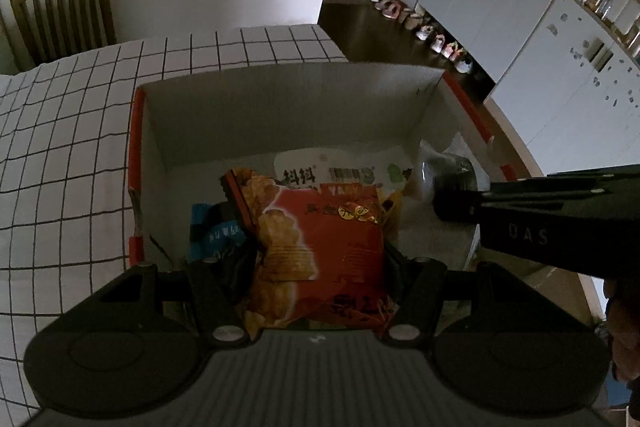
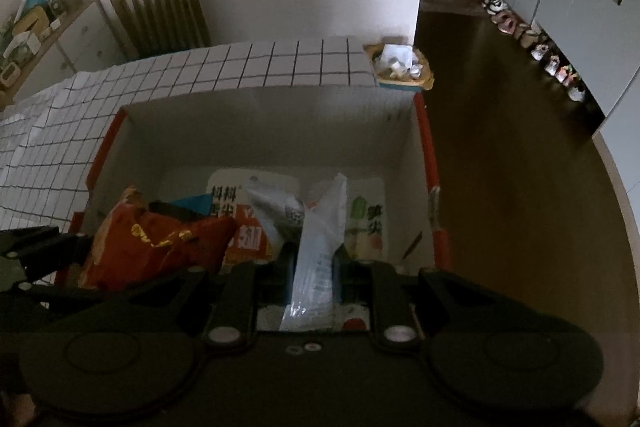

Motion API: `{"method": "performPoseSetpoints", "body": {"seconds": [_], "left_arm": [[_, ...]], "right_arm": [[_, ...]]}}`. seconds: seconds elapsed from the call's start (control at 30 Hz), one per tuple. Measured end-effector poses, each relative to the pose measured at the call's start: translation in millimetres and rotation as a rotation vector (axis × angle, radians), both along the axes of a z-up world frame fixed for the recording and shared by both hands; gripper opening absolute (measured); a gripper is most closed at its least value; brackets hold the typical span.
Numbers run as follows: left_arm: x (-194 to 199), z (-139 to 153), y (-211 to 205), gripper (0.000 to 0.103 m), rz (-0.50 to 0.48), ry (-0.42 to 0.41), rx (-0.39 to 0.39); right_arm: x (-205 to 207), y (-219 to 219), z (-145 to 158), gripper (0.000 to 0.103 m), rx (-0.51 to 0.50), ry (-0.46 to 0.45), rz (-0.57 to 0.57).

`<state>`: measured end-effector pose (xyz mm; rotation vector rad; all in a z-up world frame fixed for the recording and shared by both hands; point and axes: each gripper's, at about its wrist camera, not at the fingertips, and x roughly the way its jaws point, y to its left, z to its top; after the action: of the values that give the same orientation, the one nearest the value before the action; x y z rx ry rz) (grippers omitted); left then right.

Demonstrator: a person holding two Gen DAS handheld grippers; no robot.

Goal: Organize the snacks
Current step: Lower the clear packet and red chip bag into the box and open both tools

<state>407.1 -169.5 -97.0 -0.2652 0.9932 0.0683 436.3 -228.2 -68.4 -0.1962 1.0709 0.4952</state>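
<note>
A white cardboard box with red edges point(image 1: 280, 115) point(image 2: 260, 131) stands on the grid-patterned table. My left gripper point(image 1: 316, 255) is shut on a red and orange snack bag point(image 1: 320, 247) and holds it over the box's near side; the bag also shows in the right wrist view point(image 2: 160, 247). My right gripper point(image 2: 314, 259) is shut on a pale blue-white snack packet point(image 2: 320, 239) over the box's right part; it shows from the side in the left wrist view point(image 1: 444, 203). White-labelled packs point(image 1: 340, 171) point(image 2: 368, 219) and a blue packet point(image 1: 212, 227) lie inside the box.
The table with the white grid cloth point(image 1: 60, 147) point(image 2: 280, 67) stretches left and behind the box. A wooden chair point(image 1: 64, 7) point(image 2: 164, 11) stands at the far side. A small basket of items point(image 2: 400, 67) sits at the table's far right corner. Dark floor and cabinets point(image 1: 520, 27) lie right.
</note>
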Motion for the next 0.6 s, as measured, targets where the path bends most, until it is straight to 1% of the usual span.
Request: {"method": "performPoseSetpoints", "body": {"seconds": [0.1,0.13,0.2,0.37,0.47,0.6], "left_arm": [[1.2,-4.0,0.7,0.063,0.006,0.018,0.003],[1.2,-4.7,1.1,0.064,0.01,0.022,0.007],[0.8,-6.0,1.2,0.064,0.013,0.025,0.014],[0.2,-6.0,2.4,0.07,0.04,0.038,0.029],[-2.3,-6.0,5.2,0.072,0.051,0.05,0.022],[-9.7,-3.7,4.5,0.073,0.055,0.057,0.034]], "right_arm": [[-1.1,-0.3,-4.0,0.017,-0.004,0.016,0.004],[-1.7,-0.1,-4.7,0.02,-0.003,0.019,0.006],[-3.9,-0.2,-5.4,0.022,0.001,0.021,0.008],[-7.4,-3.8,-5.4,0.028,0.019,0.03,0.0],[-10.5,-7.9,-4.3,0.034,0.031,0.03,-0.012],[-15.1,-14.9,0.1,0.053,0.043,0.018,-0.031]]}}
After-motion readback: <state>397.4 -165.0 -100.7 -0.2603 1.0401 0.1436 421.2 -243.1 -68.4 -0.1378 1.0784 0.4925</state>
